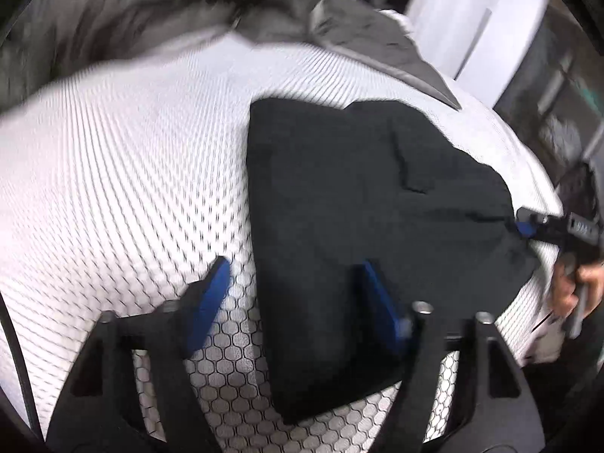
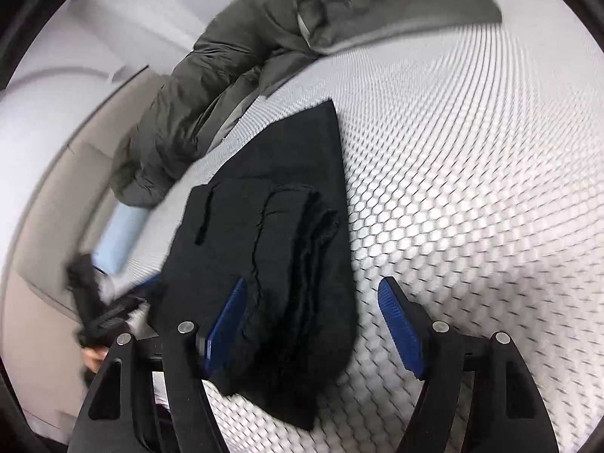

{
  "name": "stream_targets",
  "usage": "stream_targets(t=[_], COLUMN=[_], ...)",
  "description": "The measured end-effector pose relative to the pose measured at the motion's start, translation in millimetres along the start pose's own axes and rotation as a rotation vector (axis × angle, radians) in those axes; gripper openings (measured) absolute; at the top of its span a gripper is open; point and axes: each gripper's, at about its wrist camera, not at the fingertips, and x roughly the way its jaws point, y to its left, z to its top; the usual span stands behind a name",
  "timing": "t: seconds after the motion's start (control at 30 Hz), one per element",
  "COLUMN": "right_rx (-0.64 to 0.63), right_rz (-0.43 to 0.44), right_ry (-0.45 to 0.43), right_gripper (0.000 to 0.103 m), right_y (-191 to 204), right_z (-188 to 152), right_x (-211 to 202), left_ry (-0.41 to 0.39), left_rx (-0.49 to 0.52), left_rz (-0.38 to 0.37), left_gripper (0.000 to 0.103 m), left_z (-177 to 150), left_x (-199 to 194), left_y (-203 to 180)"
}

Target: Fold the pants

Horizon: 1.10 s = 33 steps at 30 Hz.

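Black pants (image 2: 271, 249), one folded pile; two open claws (image 2: 311, 298)

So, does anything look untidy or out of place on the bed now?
The black pants lie folded on the white mattress, but the layers are not square: the stacked edges fan out unevenly on one side. A grey duvet is bunched up at the far end. Nothing looks damaged.
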Motion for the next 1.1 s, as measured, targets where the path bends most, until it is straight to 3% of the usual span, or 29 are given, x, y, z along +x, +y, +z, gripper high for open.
stream_targets(t=[0.07, 0.1, 0.13, 0.17, 0.27, 0.33, 0.43, 0.53, 0.57, 0.63, 0.67, 0.73, 0.77, 0.83, 0.9, 0.97, 1.0, 1.1], right_rx=[0.007, -0.007, -0.028, -0.041, -0.112, -0.130, -0.173, -0.196, -0.191, -0.167, -0.168, -0.203, -0.230, -0.298, -0.377, -0.436, -0.430, -0.343], right_rz=[0.009, -0.001, -0.003, 0.001, -0.030, -0.059, -0.148, -0.183, -0.182, -0.204, -0.217, -0.231, -0.242, -0.246, -0.266, -0.348, -0.348, -0.323], right_ry=[0.002, 0.004, 0.007, 0.022, 0.004, -0.022, -0.049, -0.045, -0.043, -0.019, -0.015, -0.028, -0.043, -0.044, -0.002, 0.029, 0.034, 0.015], right_gripper=[0.067, 0.058, 0.039, 0.032, 0.026, 0.026, 0.026, 0.028, 0.038, 0.053, 0.054, 0.055, 0.060, 0.073, 0.074, 0.075, 0.076, 0.083], right_y=[-2, -1, 2, 4, 18, 24, 35, 37, 36, 33, 32, 40, 46, 59, 64, 61, 55, 36], right_z=[6, 10, 12, 14, 22, 29, 49, 59, 59, 60, 56, 50, 45, 31, 15, 5, 2, 5], right_x=[10, 14, 20, 25, 32, 36, 59, 70, 68, 64, 58, 48, 42, 36, 41, 48, 46, 29], left_ry=[0.031, 0.045, 0.048, 0.047, 0.041, 0.026, 0.015, 0.004, -0.004, -0.047, -0.081, -0.133, -0.152, -0.154, -0.126, -0.100, -0.096, -0.108], left_rx=[-0.062, -0.084, -0.093, -0.098, -0.083, -0.045, -0.045, -0.079, -0.075, -0.075, -0.066, -0.006, 0.042, 0.091, 0.152, 0.191, 0.191, 0.156], left_rz=[-0.084, -0.124, -0.127, -0.119, -0.078, -0.010, 0.029, 0.008, 0.020, 0.125, 0.177, 0.219, 0.217, 0.204, 0.198, 0.257, 0.281, 0.269], left_gripper=[0.048, 0.044, 0.042, 0.037, 0.033, 0.033, 0.034, 0.036, 0.039, 0.047, 0.049, 0.050, 0.056, 0.069, 0.070, 0.071, 0.076, 0.078], left_z=[0, 2, 2, 5, 16, 31, 44, 43, 43, 36, 31, 20, 14, 6, 1, -1, 1, 6], left_x=[5, 6, 5, 4, 6, 11, 21, 20, 19, 6, -3, -18, -23, -26, -21, -13, -7, -4], left_y=[14, 18, 20, 22, 20, 18, 24, 32, 32, 30, 25, 12, 3, -10, -21, -25, -23, -17])
